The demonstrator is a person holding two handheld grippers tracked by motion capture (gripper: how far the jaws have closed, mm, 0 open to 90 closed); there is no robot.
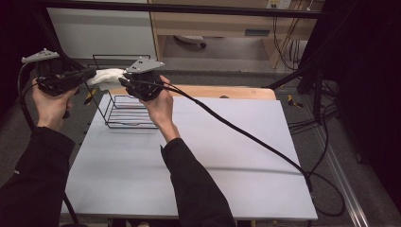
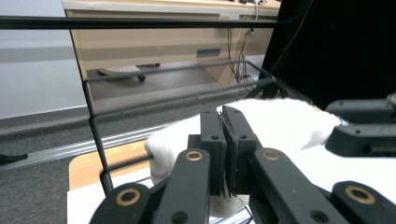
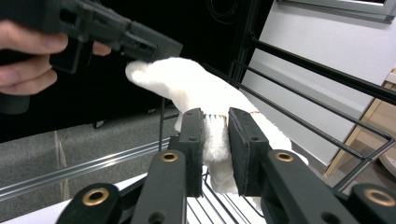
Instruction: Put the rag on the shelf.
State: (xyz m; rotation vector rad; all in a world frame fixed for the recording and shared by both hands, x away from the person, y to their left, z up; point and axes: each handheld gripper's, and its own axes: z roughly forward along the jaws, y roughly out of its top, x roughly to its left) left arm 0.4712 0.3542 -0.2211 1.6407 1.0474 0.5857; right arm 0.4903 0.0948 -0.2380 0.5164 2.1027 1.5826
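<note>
**Operator:** Above the wire basket (image 1: 124,106), at the far left of the table (image 1: 227,156), what does the high view establish?

**Inspector:** Both grippers hold one white glove (image 1: 107,76) in the air. Its long axis runs roughly left to right between them. The left gripper (image 1: 91,74) has the left end; the right gripper (image 1: 126,81) has the right end. The glove hangs over the basket's upper rim, touching neither basket floor nor table as far as this view tells.

**Operator:** Left gripper view?

**Inspector:** Jaws nearly together, a thin edge of glove (image 2: 280,121) pinched between them. The bulk of the fabric extends ahead and to the right, toward the other gripper at the frame's right edge. Basket wires (image 2: 95,135) stand beyond and to the left.

**Operator:** Right gripper view?

**Inspector:** Jaws partly closed, clamped on the banded cuff; a thick fold keeps them apart. The glove (image 3: 196,88) stretches up and away to the left, its tip under the left gripper (image 3: 140,46), held by the person's hand (image 3: 28,56).

**Operator:** Governing relation?

**Inspector:** Judged: the glove is spanned between both grippers, equally near, directly over the basket opening.
</note>
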